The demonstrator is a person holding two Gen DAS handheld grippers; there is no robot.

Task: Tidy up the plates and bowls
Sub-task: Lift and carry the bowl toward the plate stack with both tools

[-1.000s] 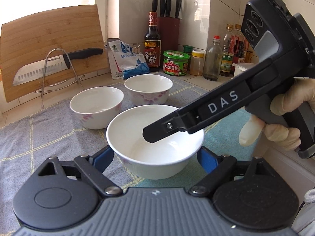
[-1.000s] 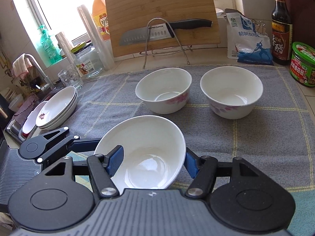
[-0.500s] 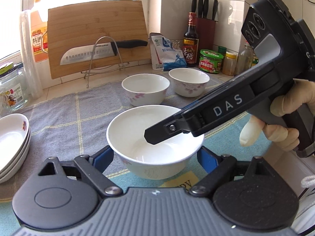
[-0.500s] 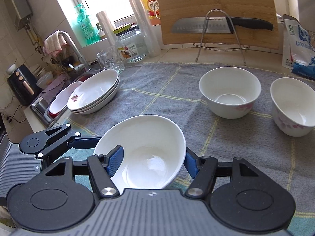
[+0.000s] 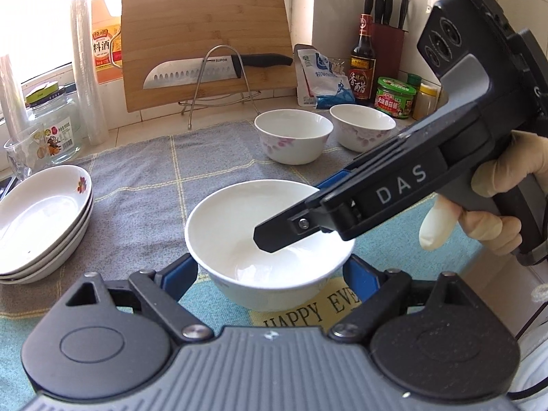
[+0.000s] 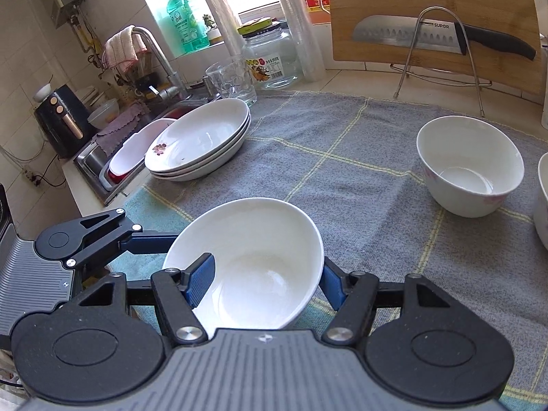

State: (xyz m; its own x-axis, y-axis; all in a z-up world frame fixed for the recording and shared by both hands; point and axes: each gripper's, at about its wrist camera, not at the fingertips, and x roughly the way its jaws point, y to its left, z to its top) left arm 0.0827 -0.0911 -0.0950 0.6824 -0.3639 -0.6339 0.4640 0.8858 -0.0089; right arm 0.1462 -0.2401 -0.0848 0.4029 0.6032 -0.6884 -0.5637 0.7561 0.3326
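Note:
A white bowl [image 5: 270, 243] is held between both grippers above the grey towel [image 5: 144, 178]. My left gripper [image 5: 270, 270] is shut on its outer sides. My right gripper [image 6: 263, 281] is shut on the same bowl [image 6: 246, 267], one blue finger [image 6: 200, 279] inside the rim and the other outside; it shows in the left wrist view [image 5: 376, 202] reaching in from the right. Two more white bowls [image 5: 294, 135] [image 5: 362, 132] stand farther back on the towel. A stack of white plates [image 5: 37, 219] [image 6: 202, 138] sits at the left.
A cutting board [image 5: 205, 41] and a knife on a wire rack [image 5: 219, 68] stand at the back. Bottles, jars [image 5: 395, 97] and a knife block line the back right. A glass jar [image 6: 269, 58], a glass and the sink [image 6: 130, 144] lie to the left.
Both grippers have swung left with the bowl still held; the plate stack has come into view and the two other bowls have shifted right and farther away.

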